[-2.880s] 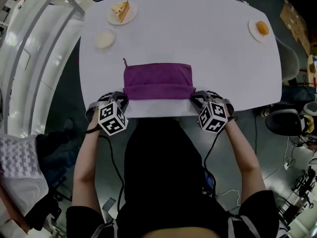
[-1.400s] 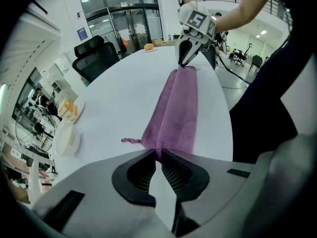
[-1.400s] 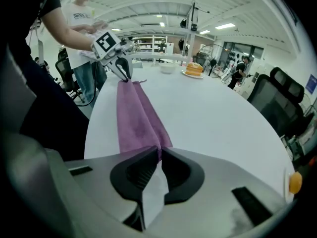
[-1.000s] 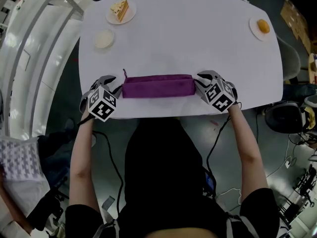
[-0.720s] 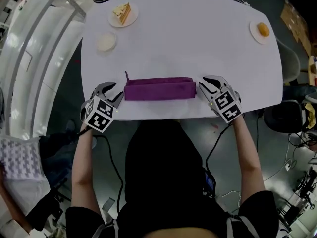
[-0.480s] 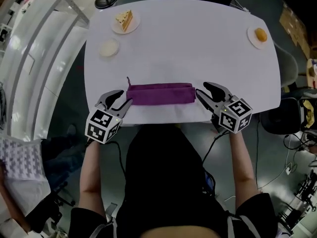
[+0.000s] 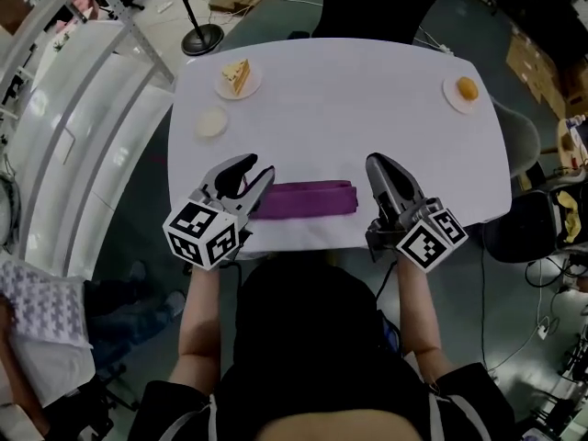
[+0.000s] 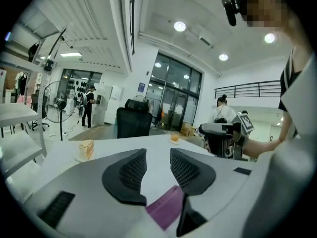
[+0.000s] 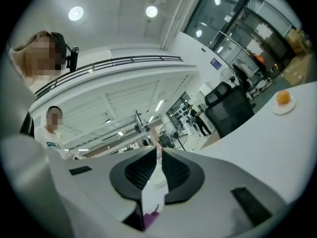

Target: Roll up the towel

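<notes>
The purple towel (image 7: pixel 303 200) lies as a tight roll near the front edge of the white table (image 7: pixel 349 108). My left gripper (image 7: pixel 255 169) hangs above the roll's left end, open and holding nothing. In the left gripper view its jaws (image 8: pixel 158 155) stand apart, and a strip of towel (image 8: pixel 166 212) shows below them. My right gripper (image 7: pixel 378 165) is raised off the roll's right end. Its jaws have just been closing. In the right gripper view the tips (image 9: pixel 158 150) meet with nothing between them, and a bit of towel (image 9: pixel 148 214) shows far below.
A plate with a cake slice (image 7: pixel 237 74) and a small white dish (image 7: pixel 211 122) sit at the table's back left. A plate with an orange item (image 7: pixel 467 90) sits at the back right. A stand's round base (image 7: pixel 204 37) is on the floor behind, and a chair (image 7: pixel 519 232) stands to the right.
The folded towel became a roll. Both grippers have let go of its ends and risen well above the table. The right jaws have come together, and the left jaws stay apart.
</notes>
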The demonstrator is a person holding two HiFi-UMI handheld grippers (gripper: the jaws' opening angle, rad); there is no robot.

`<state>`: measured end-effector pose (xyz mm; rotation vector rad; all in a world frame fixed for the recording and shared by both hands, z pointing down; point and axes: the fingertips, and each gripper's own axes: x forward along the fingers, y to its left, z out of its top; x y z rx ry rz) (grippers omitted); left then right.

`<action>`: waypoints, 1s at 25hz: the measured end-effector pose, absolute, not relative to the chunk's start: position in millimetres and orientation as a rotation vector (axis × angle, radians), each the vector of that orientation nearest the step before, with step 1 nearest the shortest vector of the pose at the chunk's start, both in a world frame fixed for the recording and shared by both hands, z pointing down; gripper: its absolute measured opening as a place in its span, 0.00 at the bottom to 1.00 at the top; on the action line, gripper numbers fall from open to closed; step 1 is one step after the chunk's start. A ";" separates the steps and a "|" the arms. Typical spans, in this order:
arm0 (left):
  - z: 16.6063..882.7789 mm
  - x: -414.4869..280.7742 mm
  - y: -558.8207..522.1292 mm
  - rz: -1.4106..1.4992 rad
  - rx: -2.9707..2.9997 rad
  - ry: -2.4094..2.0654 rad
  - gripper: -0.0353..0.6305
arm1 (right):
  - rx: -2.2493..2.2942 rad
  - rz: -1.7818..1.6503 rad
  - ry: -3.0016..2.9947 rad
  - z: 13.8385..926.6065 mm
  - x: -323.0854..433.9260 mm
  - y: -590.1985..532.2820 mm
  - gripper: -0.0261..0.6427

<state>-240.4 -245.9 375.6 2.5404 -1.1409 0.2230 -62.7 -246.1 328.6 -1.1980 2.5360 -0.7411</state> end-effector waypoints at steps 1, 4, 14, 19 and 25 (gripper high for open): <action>366.0 -239.2 -248.1 0.171 2.544 -1.168 0.27 | -1.236 -0.705 2.535 325.5 -60.6 -245.3 0.07; 347.6 -238.4 -251.1 0.078 2.562 -1.266 0.14 | -1.345 -0.625 2.575 327.2 -55.5 -241.9 0.05; 360.2 -235.8 -244.5 0.099 2.550 -1.341 0.06 | -1.617 -0.508 2.700 356.0 -37.6 -234.0 0.04; 366.6 -234.0 -238.2 0.119 2.566 -1.333 0.06 | -1.636 -0.515 2.705 361.6 -35.1 -230.0 0.05; 368.8 -233.3 -233.5 0.120 2.556 -1.334 0.06 | -1.648 -0.501 2.727 362.2 -35.6 -227.7 0.04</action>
